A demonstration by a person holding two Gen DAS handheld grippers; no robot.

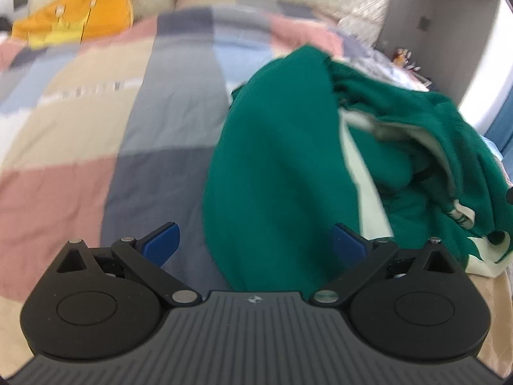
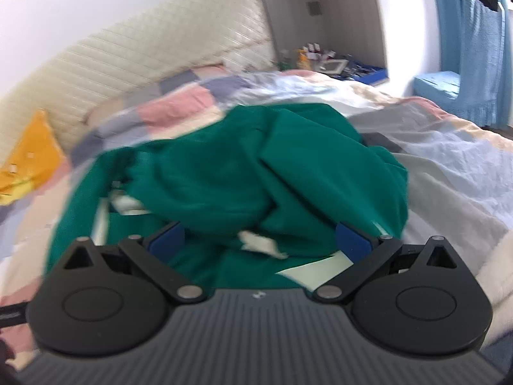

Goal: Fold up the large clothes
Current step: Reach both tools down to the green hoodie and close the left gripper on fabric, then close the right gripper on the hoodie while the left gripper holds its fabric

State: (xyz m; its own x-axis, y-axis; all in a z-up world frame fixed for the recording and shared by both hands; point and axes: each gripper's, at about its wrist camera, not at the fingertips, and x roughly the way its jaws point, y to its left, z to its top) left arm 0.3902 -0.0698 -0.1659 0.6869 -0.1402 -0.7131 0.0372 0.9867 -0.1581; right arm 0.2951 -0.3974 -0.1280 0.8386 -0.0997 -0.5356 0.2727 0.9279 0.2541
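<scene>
the left gripper [image 1: 255, 243] has its jaws spread wide, the blue pads [image 1: 160, 243] well apart, and a fold of the green garment [image 1: 275, 173] runs up between them without being pinched. the right gripper [image 2: 259, 243] is likewise wide apart, hanging just over the same garment [image 2: 243, 166], with a scrap of white label [image 2: 259, 245] lying between its pads; nothing is clamped on either side.

the garment sits in a crumpled heap on the patchwork bedspread [image 1: 96, 122], bunched toward 1 to 3 o'clock in the left view and filling the centre from 9 to 2 o'clock in the right view. a pale lining or trim [image 1: 362, 173] shows through the folds.

the step in hand looks like finding a hold so the heap can be opened flat. it would go best if each gripper takes a single layer at a hem or shoulder edge, not a thick wad, and the two holds sit far apart. both views are blurred, so the true edges are hard to pick out.

there is open bedspread at 9 to 11 o'clock on the left for spreading. a yellow cushion [image 1: 80, 12] and the padded headboard [image 2: 144, 54] bound the far side; the bed's edge lies toward 3 o'clock in the right view.
</scene>
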